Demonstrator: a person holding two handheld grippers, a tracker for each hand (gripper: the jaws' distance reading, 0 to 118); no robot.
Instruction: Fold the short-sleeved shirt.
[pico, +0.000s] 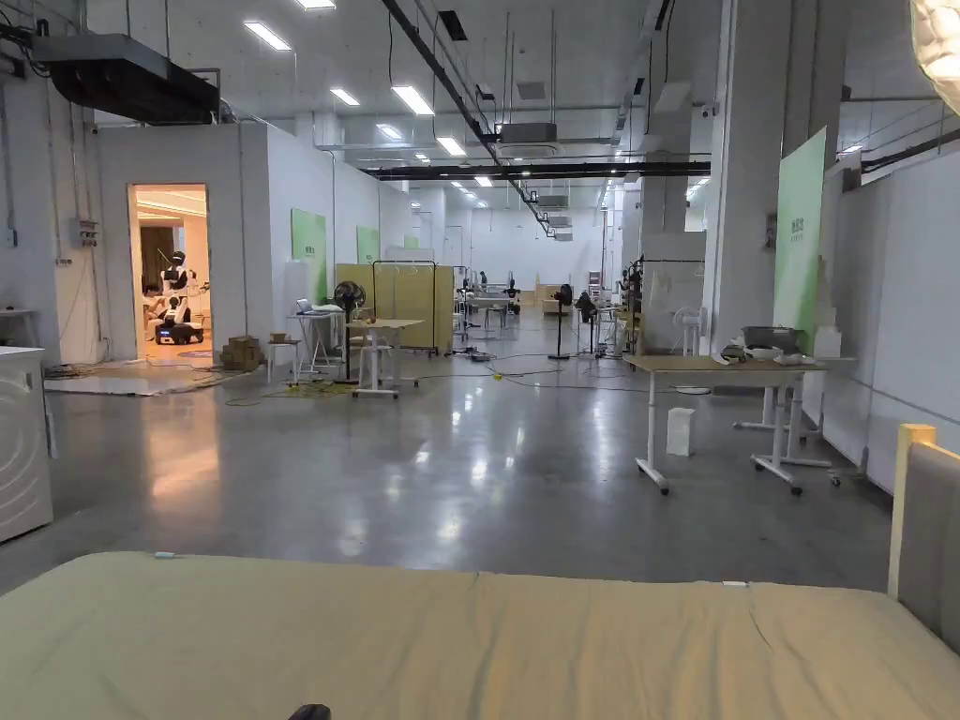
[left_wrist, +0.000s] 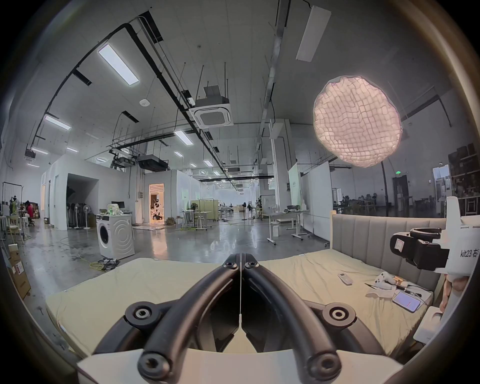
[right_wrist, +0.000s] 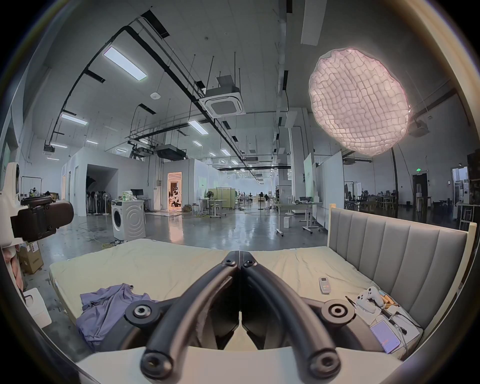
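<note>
A crumpled lavender short-sleeved shirt (right_wrist: 104, 309) lies on the near left part of the bed's pale green mattress (right_wrist: 166, 267) in the right gripper view. My right gripper (right_wrist: 239, 256) is held above the mattress, to the right of the shirt, its black jaws closed together with nothing between them. My left gripper (left_wrist: 241, 257) is also raised over the mattress (left_wrist: 155, 280), jaws pressed together and holding nothing. In the left gripper view the right gripper's body (left_wrist: 420, 249) shows at the right edge. In the right gripper view the left gripper's body (right_wrist: 39, 220) is at the left edge.
A grey padded headboard (right_wrist: 394, 254) bounds the bed on the right. Beside it lie a remote (right_wrist: 324, 285), a white game controller (right_wrist: 368, 300) and a phone (right_wrist: 384, 337). A washing machine (right_wrist: 128, 220) stands on the floor left of the bed, a round lamp (right_wrist: 358, 101) hangs overhead.
</note>
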